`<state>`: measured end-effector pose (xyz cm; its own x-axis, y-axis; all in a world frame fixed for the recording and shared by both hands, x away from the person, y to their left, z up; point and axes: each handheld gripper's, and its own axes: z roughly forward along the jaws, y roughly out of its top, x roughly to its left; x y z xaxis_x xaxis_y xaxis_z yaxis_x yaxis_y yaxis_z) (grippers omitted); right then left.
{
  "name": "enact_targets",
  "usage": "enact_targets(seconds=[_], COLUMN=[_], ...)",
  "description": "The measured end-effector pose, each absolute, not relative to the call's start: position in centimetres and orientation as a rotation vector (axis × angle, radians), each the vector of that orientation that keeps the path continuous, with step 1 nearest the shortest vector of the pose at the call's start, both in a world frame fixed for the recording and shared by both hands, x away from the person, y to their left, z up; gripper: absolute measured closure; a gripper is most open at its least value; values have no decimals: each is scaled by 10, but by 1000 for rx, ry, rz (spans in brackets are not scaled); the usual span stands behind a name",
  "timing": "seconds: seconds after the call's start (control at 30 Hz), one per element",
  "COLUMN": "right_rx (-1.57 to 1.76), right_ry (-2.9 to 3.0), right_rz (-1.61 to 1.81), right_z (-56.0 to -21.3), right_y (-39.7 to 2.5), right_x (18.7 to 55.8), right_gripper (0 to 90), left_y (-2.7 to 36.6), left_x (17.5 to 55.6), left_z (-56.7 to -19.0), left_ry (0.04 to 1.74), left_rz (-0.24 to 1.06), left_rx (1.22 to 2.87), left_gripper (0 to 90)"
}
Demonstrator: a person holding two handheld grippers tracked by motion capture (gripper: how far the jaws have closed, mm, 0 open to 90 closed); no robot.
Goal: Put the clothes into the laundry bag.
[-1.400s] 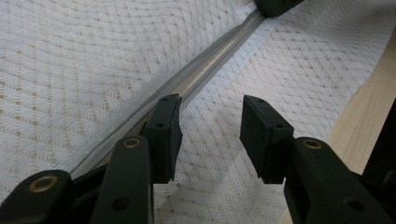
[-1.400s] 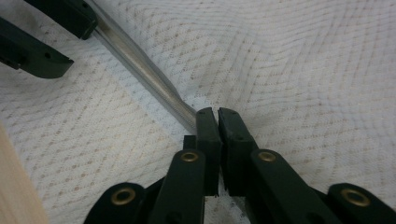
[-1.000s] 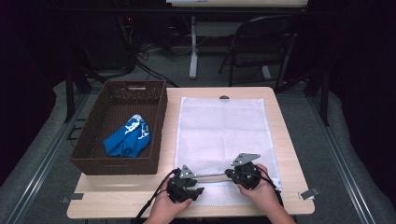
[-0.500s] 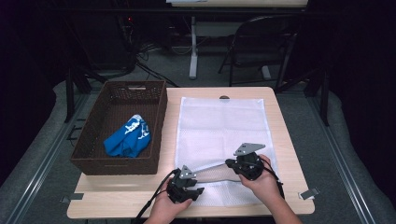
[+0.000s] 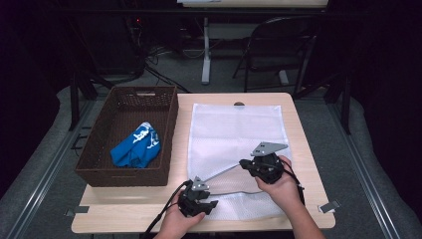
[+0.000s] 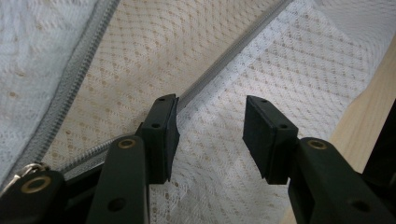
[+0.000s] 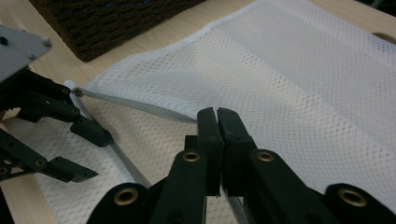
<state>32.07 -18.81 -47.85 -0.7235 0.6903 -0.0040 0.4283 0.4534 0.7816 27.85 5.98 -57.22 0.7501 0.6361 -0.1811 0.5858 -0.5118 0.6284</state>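
Observation:
A white mesh laundry bag (image 5: pixel 239 134) lies flat on the wooden table (image 5: pixel 303 149), its zippered mouth toward the near edge. My right gripper (image 5: pixel 245 163) is shut on the upper zipper edge (image 7: pixel 140 106) and holds it lifted above the lower layer, so the mouth gapes. My left gripper (image 5: pixel 211 203) sits open at the bag's near-left corner. In the left gripper view its jaws straddle the lower mesh (image 6: pixel 210 154), with the zipper tape (image 6: pixel 224 60) running just past the left jaw. The right gripper view shows the left gripper (image 7: pixel 93 156) open beside the zipper's end.
A brown wicker basket (image 5: pixel 124 107) stands left of the bag, close against it, with a crumpled blue cloth (image 5: pixel 135 147) inside. A dark folding chair (image 5: pixel 278 45) and cables are on the floor beyond the table. The table's near edge is just under both hands.
My right gripper has moved up and away from the near edge, drawing the upper zipper edge with it and widening the bag's mouth. The left gripper has stayed at the near-left corner.

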Motion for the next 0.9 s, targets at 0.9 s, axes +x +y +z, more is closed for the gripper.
enact_targets(seconds=[0.9], right_rx=[980], right_ry=[2371], right_rz=[1156], right_z=[-483], right_y=[-195], right_x=[320], right_gripper=[885], left_y=[73], left_x=[269], left_z=[-516], left_ry=[882], left_rz=[96], left_rx=[2160], left_gripper=[480])
